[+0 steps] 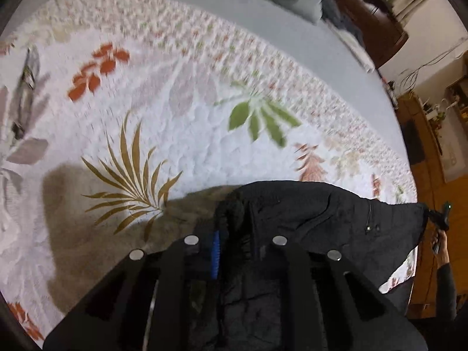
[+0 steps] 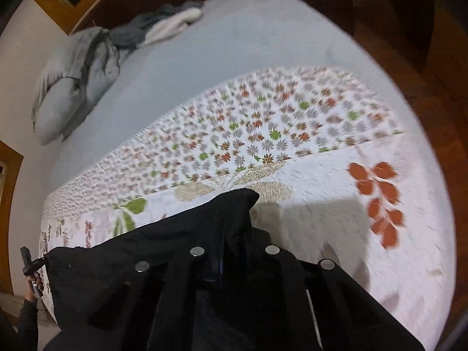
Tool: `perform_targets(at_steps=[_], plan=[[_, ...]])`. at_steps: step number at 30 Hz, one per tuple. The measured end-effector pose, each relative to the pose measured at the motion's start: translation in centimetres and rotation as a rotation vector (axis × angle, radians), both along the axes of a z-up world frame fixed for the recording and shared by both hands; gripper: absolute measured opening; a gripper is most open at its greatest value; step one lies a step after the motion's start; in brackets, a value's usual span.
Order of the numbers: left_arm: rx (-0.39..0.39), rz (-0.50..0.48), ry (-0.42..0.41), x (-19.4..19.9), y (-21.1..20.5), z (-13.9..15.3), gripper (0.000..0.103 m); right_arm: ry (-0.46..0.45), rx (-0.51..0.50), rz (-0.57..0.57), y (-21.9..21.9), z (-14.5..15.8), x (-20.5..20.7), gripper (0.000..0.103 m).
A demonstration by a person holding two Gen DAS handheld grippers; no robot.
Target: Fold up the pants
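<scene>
Hanging stretched between the two grippers, the black pants (image 1: 316, 219) are held up above the bed (image 1: 336, 58), over its near edge. Their top edge runs as a long line from one gripper to the other: in the left wrist view from 6 o'clock out to 3 o'clock, in the right wrist view from 6 o'clock out to 9 o'clock. The rest of the cloth falls down below this line, out of sight under the cameras.

The left gripper (image 1: 235, 241) has its fingers pressed on one end of this edge; a bunch of black cloth sits between them, beside a blue ribbed pad (image 1: 216, 259). The right gripper (image 2: 235, 251) pinches the other end in the same way, and a corner of the pants stands up above its fingers toward 12 o'clock. In the right wrist view the left gripper shows small at 9 o'clock, with the cloth pulled into it.

Under the pants lies a white quilt (image 1: 190, 122) with printed leaves: a brown palm leaf (image 1: 131, 181) at 8 o'clock, a green leaf (image 1: 260, 117) near the centre, orange leaves (image 1: 96, 70) at 10 o'clock. Beyond the quilt the bed is pale blue. A grey pillow (image 2: 73, 79) and some folded grey and white cloth (image 2: 163, 25) rest at the far side, at 10 to 11 o'clock in the right wrist view. A wooden floor (image 2: 438, 58) surrounds the bed.
</scene>
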State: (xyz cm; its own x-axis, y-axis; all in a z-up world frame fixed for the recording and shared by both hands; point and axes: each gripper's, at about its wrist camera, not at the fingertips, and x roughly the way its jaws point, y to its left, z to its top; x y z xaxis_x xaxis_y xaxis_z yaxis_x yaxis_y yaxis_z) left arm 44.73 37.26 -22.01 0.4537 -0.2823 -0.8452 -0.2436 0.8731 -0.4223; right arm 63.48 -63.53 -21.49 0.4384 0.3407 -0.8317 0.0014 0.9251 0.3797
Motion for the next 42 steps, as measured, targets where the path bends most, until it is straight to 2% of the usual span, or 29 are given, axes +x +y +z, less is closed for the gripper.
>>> perform_targets(at_steps=[4,11,14,18,24,28,31,33,35,36,37,38,39,40,42], plan=[[-0.011,-0.007,-0.063,-2.0,-0.4,4.0,0.014,-0.054,-0.016,-0.041,-0.9,3.8,-4.3,0.008],[-0.035,-0.033,-0.167,-7.8,-1.7,9.9,0.014,-0.146,-0.044,-0.105,-4.1,10.8,-16.1,0.004],[-0.045,-0.035,-0.197,-10.9,-2.0,11.1,0.014,-0.168,-0.045,-0.129,-5.0,11.9,-21.4,0.002],[-0.05,-0.044,-0.233,-15.3,-2.6,12.0,0.014,-0.222,0.008,-0.177,-6.2,12.4,-28.8,0.002],[-0.037,-0.04,-0.233,-22.7,-3.0,10.4,0.015,-0.261,0.081,-0.271,-7.5,8.6,-39.0,0.002],[-0.055,-0.02,-0.19,-27.9,-2.9,7.2,0.019,-0.258,0.107,-0.342,-7.6,4.9,-44.1,0.002],[-0.082,0.003,-0.147,-30.5,-2.5,4.6,0.024,-0.214,0.143,-0.385,-7.3,1.2,-47.4,0.005],[-0.063,0.005,-0.104,-31.6,-2.8,2.7,0.026,-0.163,0.161,-0.391,-6.9,-1.2,-48.6,0.009],[-0.052,0.041,-0.056,-32.7,-2.7,0.8,0.032,-0.102,0.131,-0.406,-6.1,-3.6,-49.6,0.01],[-0.031,0.068,-0.031,-33.2,-2.6,0.2,0.038,-0.087,0.146,-0.414,-6.0,-4.4,-49.9,0.024],[0.006,0.106,-0.002,-33.8,-2.2,-0.2,0.045,-0.071,0.164,-0.421,-5.8,-4.9,-50.2,0.032],[0.049,0.135,0.025,-34.5,-2.0,-0.3,0.06,-0.071,0.176,-0.429,-5.5,-5.2,-50.9,0.039],[0.089,0.157,0.033,-35.2,-1.8,-0.2,0.066,-0.077,0.182,-0.435,-5.2,-5.2,-51.3,0.045],[0.131,0.186,0.024,-36.2,-1.7,0.5,0.068,-0.076,0.19,-0.439,-5.1,-5.1,-51.5,0.048],[0.152,0.231,-0.007,-37.6,-1.6,1.7,0.069,-0.085,0.234,-0.463,-4.7,-4.9,-52.6,0.052]])
